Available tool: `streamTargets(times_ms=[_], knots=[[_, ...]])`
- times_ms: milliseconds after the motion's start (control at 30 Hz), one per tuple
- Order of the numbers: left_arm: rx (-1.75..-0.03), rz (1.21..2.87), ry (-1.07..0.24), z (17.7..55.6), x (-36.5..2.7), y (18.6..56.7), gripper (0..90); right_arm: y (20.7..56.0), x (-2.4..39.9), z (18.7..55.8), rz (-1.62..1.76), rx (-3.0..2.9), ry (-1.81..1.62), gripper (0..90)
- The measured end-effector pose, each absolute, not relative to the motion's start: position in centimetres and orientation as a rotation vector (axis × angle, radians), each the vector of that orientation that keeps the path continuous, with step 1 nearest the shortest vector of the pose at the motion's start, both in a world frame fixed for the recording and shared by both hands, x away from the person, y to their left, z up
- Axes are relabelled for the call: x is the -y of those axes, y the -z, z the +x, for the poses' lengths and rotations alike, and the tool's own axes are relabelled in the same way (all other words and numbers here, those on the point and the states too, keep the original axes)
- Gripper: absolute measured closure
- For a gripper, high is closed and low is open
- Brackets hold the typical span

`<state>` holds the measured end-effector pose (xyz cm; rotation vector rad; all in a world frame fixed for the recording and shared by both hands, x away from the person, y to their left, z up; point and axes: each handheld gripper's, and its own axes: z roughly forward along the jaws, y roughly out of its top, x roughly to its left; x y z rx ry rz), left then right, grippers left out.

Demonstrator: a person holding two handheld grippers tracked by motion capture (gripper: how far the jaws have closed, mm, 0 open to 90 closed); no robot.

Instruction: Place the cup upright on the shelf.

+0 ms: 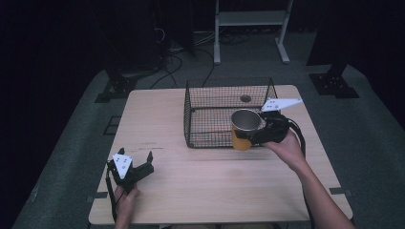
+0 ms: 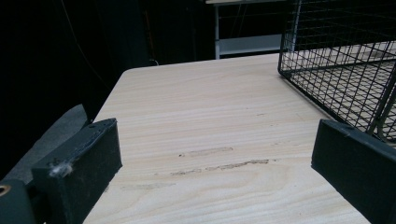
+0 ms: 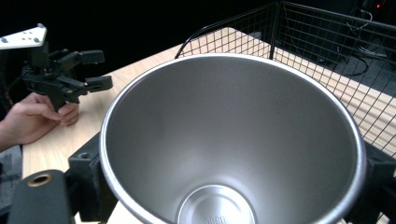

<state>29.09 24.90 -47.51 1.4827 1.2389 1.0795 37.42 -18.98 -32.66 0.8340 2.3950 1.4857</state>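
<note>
In the high view we see a pale wooden table (image 1: 205,186) with a black wire basket (image 1: 229,112) standing on its far half, in the upper middle of the frame. Just right of centre we find the right gripper (image 1: 258,134), held in the person's right hand (image 1: 286,148), with its jaws closed around a cup (image 1: 244,130) that is orange outside and bare metal inside. The cup stands upright at the basket's near edge; whether it is over the rim or just in front of it we cannot tell. In the right gripper view the cup's steel interior (image 3: 233,144) opens towards us, with a black jaw pressed to its wall at the lower left and another at the lower right, and the basket (image 3: 322,51) lies behind it at the upper right. At the lower left of the high view the left gripper (image 1: 138,164) sits low over the table in the person's left hand (image 1: 125,196), well apart from the basket. In the left gripper view its two jaws stand wide apart with bare wood (image 2: 210,140) between them and nothing held, and a corner of the basket (image 2: 341,56) fills the upper right of that frame.
</note>
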Motion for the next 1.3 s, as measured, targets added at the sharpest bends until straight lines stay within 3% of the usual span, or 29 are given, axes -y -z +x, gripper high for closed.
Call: streamTargets(times_ms=[500, 1300], knots=[[-1.237, 1.481, -1.079, 29.1, -24.9, 47.5, 0.8, 31.0, 17.0, 41.7, 0.863, -2.428, -1.48, 12.5], [-1.236, 1.481, -1.074, 29.0, -25.0, 47.5, 0.8, 31.8, 14.8, 47.2, 0.949, -2.436, -1.388, 12.5]])
